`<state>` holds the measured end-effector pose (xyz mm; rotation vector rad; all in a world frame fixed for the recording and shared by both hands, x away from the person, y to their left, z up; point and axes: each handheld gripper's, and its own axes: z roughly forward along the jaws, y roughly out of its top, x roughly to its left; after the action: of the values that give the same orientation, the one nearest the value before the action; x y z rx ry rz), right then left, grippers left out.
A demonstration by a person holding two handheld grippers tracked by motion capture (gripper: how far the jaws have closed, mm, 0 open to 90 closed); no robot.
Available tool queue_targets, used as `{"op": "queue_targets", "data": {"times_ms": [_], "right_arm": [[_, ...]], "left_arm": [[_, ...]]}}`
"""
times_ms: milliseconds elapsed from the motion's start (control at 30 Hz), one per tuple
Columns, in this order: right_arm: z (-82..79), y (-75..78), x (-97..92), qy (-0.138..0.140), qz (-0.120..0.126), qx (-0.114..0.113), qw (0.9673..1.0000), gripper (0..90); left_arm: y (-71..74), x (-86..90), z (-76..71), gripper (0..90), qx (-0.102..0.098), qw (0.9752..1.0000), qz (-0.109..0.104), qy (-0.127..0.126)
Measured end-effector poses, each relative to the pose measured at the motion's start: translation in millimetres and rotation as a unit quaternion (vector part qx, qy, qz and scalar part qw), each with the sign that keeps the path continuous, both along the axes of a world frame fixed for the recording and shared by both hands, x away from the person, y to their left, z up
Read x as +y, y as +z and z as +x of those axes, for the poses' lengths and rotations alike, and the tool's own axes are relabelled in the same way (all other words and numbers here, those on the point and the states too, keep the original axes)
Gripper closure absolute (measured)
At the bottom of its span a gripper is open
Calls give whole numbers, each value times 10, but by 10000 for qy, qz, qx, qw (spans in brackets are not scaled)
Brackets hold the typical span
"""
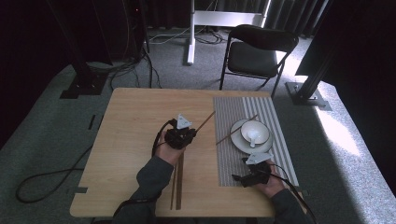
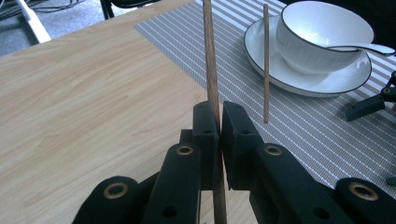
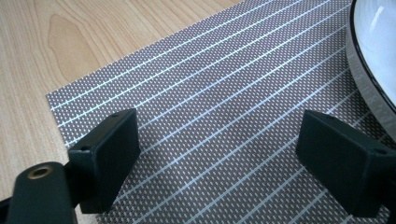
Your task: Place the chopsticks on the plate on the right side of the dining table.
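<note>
My left gripper [image 1: 190, 134] [image 2: 220, 111] is shut on a brown wooden chopstick [image 1: 204, 122] [image 2: 209, 51], which runs between the pads and points up-right toward the striped grey placemat [image 1: 233, 116] [image 2: 299, 121]. A second chopstick [image 1: 236, 129] [image 2: 266, 60] leans with its far end on the white plate [image 1: 243, 142] [image 2: 327, 83]. The plate carries a white bowl [image 1: 254, 131] [image 2: 322, 32] with a white spoon [image 1: 252, 139] [image 2: 366, 47] in it. My right gripper [image 1: 239, 170] [image 3: 215, 154] stands open just above the placemat [image 3: 210, 93], near the plate rim [image 3: 369, 88], with nothing between its fingers.
Two more wooden sticks [image 1: 176, 184] lie on the bare wooden table [image 1: 135, 121] beside the left forearm, near the front edge. A black folding chair [image 1: 257, 51] stands beyond the table's far side. Cables [image 1: 42, 182] trail over the carpet at the left.
</note>
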<state>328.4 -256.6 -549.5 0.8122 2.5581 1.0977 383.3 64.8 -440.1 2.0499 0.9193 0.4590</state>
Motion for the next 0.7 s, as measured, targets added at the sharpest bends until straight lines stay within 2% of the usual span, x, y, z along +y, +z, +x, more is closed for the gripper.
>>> {"op": "queue_targets", "data": {"times_ms": [300,700], "right_arm": [[1,0,0,2,-1,-9,10000,125],[1,0,0,4,-1,-10,10000,125]], "left_arm": [[68,-58,36,846,-62,10000,29,-53],[81,-147,79,846,-79,9999,35,-130]]}}
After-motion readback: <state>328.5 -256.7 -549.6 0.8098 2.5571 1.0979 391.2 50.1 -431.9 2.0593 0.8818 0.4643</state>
